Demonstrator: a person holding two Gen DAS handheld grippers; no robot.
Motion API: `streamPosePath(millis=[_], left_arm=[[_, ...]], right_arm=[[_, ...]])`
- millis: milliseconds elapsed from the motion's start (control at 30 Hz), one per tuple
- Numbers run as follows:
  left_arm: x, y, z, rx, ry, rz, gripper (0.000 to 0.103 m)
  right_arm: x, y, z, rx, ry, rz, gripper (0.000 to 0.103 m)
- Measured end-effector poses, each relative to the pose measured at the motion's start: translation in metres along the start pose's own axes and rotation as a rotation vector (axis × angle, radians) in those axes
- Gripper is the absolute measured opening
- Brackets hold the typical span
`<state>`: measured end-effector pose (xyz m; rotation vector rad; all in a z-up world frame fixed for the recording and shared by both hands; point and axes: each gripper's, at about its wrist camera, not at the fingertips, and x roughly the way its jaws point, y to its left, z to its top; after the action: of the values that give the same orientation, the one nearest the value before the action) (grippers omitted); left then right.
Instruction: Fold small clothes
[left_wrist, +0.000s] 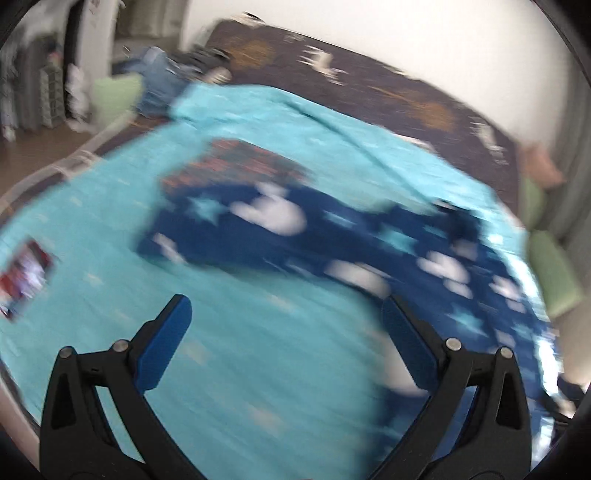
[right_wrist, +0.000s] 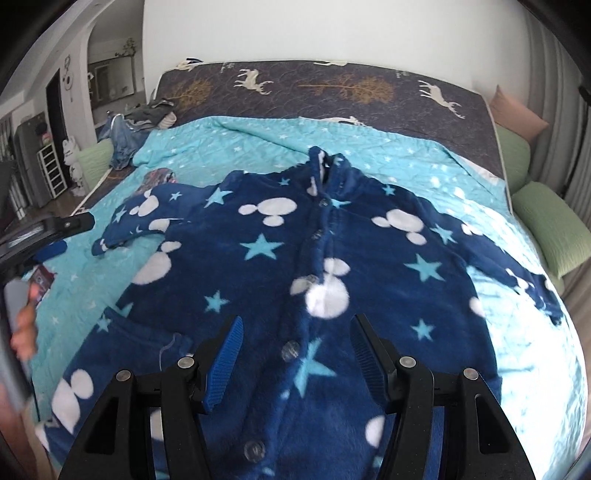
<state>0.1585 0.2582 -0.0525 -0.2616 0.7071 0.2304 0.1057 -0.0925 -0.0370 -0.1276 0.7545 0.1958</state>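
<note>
Navy fleece with white mouse-head shapes and pale blue stars makes up the small jacket (right_wrist: 332, 258) we see spread front-up across a turquoise quilt (right_wrist: 240, 147) on the bed. We can read no brand, label or writing anywhere: the garment carries only its printed pattern, and the dark mattress cover (right_wrist: 332, 88) along the top of the frame shows deer and trees but no words. A small card-like thing (left_wrist: 26, 273) with red and white on it lies at the left edge of the left wrist view, too blurred for us to read.

In the right wrist view the jacket fills the middle and lower frame, collar toward the top, button row running down the centre. Our right gripper (right_wrist: 295, 354) sits at the bottom centre, jaws spread apart, nothing between the pads; the button row lies directly beyond the gap, and whether the tips touch the fleece we cannot tell. One sleeve reaches toward the left of the frame, the other to the right edge.

The left wrist view is heavily smeared. Our left gripper (left_wrist: 284, 332) stands wide apart over bare quilt at the bottom, empty. The jacket lies above and to the right of it, its fabric passing behind the right-hand finger (left_wrist: 406, 343).
</note>
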Motion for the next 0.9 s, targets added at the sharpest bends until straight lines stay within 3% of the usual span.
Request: streamPosePath(millis=[67, 133, 200, 300, 400, 500, 567, 600, 633, 700, 833, 900], left_arm=[[0.034, 0.027, 0.015, 0.03, 0.034, 0.076, 0.102], [0.069, 0.054, 0.02, -0.01, 0.114, 0.098, 0.102], [0.105, 0.084, 0.017, -0.137, 0.222, 0.031, 0.102], [0.154, 0.128, 0.001, -0.495, 0.329, -0.19, 0.101], [0.173, 0.151, -0.005, -0.707, 0.291, -0.246, 0.101], [0.185, 0.163, -0.003, -0.824, 0.249, -0.252, 0.1], [0.194, 0.169, 0.0, -0.876, 0.241, -0.244, 0.085], [0.198, 0.171, 0.0, -0.899, 0.251, -0.235, 0.061], [0.202, 0.175, 0.001, -0.926, 0.262, -0.238, 0.031], [0.196, 0.175, 0.006, -0.936, 0.24, -0.254, 0.017], [0.158, 0.137, 0.046, -0.701, 0.124, -0.182, 0.014], [0.135, 0.101, 0.07, -0.59, 0.067, -0.23, 0.013]], right_arm=[[0.004, 0.004, 0.008, -0.037, 0.002, -0.007, 0.062], [0.01, 0.008, 0.013, -0.054, 0.005, -0.017, 0.062], [0.017, 0.013, 0.015, -0.053, 0.015, -0.006, 0.062], [0.03, 0.02, 0.012, -0.06, 0.045, 0.014, 0.062], [0.042, 0.026, 0.011, -0.078, 0.064, 0.01, 0.062], [0.047, 0.021, 0.012, -0.046, 0.063, 0.017, 0.062], [0.05, 0.017, 0.013, -0.025, 0.064, 0.015, 0.062], [0.052, 0.015, 0.013, -0.019, 0.066, 0.012, 0.062], [0.053, 0.013, 0.013, -0.013, 0.069, 0.007, 0.062], [0.057, 0.008, 0.012, -0.002, 0.079, 0.0, 0.062], [0.061, -0.003, 0.009, 0.027, 0.085, -0.008, 0.062], [0.065, -0.009, 0.008, 0.045, 0.094, -0.017, 0.062]])
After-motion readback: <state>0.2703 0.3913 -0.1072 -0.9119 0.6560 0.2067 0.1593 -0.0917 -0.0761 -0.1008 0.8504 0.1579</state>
